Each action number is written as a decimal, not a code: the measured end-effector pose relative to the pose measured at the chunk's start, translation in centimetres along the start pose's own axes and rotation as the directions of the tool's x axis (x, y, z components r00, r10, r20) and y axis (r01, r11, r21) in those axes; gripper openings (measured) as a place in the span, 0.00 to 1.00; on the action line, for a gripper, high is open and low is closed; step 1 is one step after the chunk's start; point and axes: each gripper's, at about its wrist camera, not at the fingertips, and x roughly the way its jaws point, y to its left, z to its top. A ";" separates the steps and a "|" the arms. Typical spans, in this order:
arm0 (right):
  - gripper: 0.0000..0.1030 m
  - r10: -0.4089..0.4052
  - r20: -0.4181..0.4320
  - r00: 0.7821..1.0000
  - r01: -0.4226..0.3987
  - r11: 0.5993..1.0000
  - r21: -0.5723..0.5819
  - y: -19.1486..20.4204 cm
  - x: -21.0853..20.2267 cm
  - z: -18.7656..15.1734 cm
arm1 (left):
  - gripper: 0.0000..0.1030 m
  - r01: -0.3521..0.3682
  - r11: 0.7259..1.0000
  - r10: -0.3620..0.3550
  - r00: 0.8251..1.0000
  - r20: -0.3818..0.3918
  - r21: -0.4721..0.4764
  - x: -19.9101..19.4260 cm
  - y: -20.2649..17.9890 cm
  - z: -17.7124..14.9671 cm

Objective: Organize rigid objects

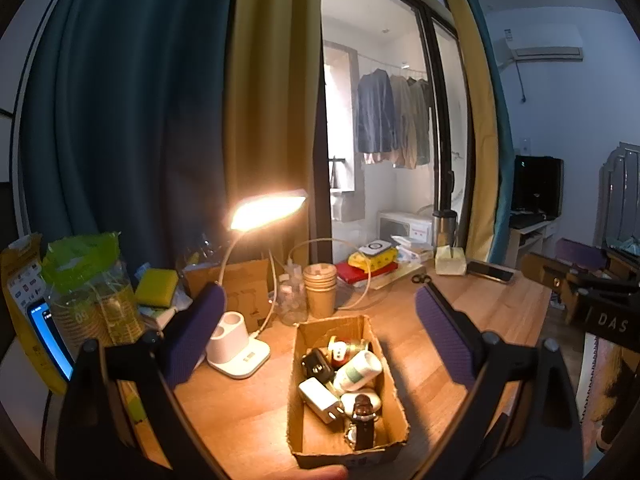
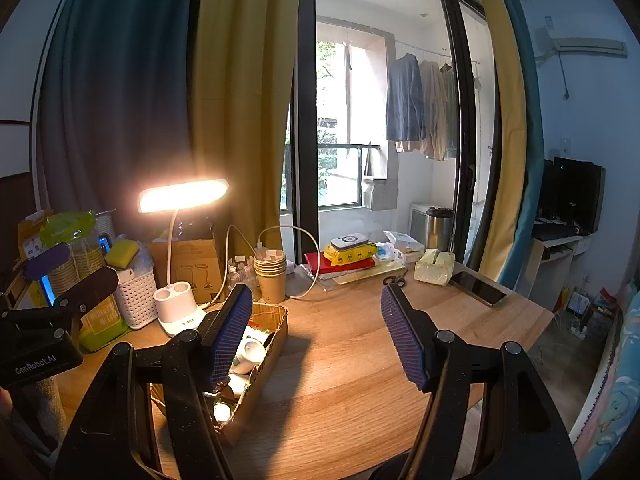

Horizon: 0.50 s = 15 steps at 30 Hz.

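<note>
Cardboard is what holds the sorted things: a shallow cardboard box (image 1: pixel 348 392) on the wooden desk (image 1: pixel 460 312), loaded with a white charger (image 1: pixel 320 400), a white bottle (image 1: pixel 357 370), a black adapter (image 1: pixel 316 364), a small tin (image 1: pixel 350 347) and a dark watch (image 1: pixel 363 420). Judging by that load, the gathering looks mostly done.

Risks from here, as I read them: the box walls are thin and bent, so a claw pad catching the rim could tip or drag it. The bottle lies on top of the heap and could roll out. The desk lamp (image 1: pixel 240 356) and its cable stand just beside the box, easy to snag.

The left claw (image 1: pixel 316 332) hangs wide open and empty, its pads to either side of the box and above it, touching nothing. The right claw (image 2: pixel 316 336) is likewise spread wide with nothing between the pads; in its view the box (image 2: pixel 256 360) lies to the left, partly behind the left pad, while bare desk fills the gap
</note>
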 end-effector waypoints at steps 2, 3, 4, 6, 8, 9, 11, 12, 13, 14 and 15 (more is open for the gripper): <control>0.68 -0.001 0.000 1.000 0.001 1.000 -0.002 0.0 0.0 0.0 | 0.94 0.001 1.000 -0.001 1.000 -0.002 0.000 0.0 0.1 0.0; 0.68 -0.002 -0.001 1.000 0.002 1.000 -0.002 0.0 0.0 0.0 | 0.94 0.002 1.000 -0.002 1.000 -0.002 0.000 0.1 0.1 0.0; 0.68 -0.003 -0.002 1.000 0.003 1.000 -0.004 0.0 0.0 0.0 | 0.94 0.003 1.000 -0.003 1.000 -0.003 0.000 0.1 0.1 -0.1; 0.68 -0.005 -0.002 1.000 0.005 1.000 -0.006 0.0 -0.1 0.0 | 0.94 0.005 1.000 -0.005 1.000 -0.007 0.003 0.2 0.0 -0.1; 0.68 -0.007 -0.002 1.000 0.007 1.000 -0.007 0.0 0.0 0.0 | 0.94 0.001 1.000 -0.001 1.000 -0.011 0.007 0.2 0.0 -0.1; 0.68 -0.009 -0.002 1.000 0.009 1.000 -0.008 -0.1 -0.1 0.0 | 0.94 -0.002 1.000 0.002 1.000 -0.014 0.009 0.2 0.0 -0.1; 0.68 -0.011 -0.003 1.000 0.011 1.000 -0.009 -0.1 0.0 -0.1 | 0.94 -0.003 1.000 0.003 1.000 -0.018 0.010 0.3 0.0 -0.2; 0.68 -0.013 -0.005 1.000 0.013 1.000 -0.009 -0.2 0.0 -0.1 | 0.94 -0.004 1.000 0.005 1.000 -0.021 0.010 0.4 0.0 -0.2; 0.68 -0.014 -0.005 1.000 0.014 1.000 -0.008 -0.2 0.0 -0.1 | 0.94 -0.005 1.000 0.005 1.000 -0.022 0.009 0.4 0.0 -0.3; 0.68 -0.014 -0.005 1.000 0.014 1.000 -0.008 -0.2 0.0 -0.1 | 0.94 -0.006 1.000 0.006 1.000 -0.022 0.008 0.4 0.1 -0.3; 0.68 -0.014 -0.006 1.000 0.014 1.000 -0.008 -0.3 0.0 -0.1 | 0.94 -0.007 1.000 0.007 1.000 -0.022 0.007 0.4 0.1 -0.3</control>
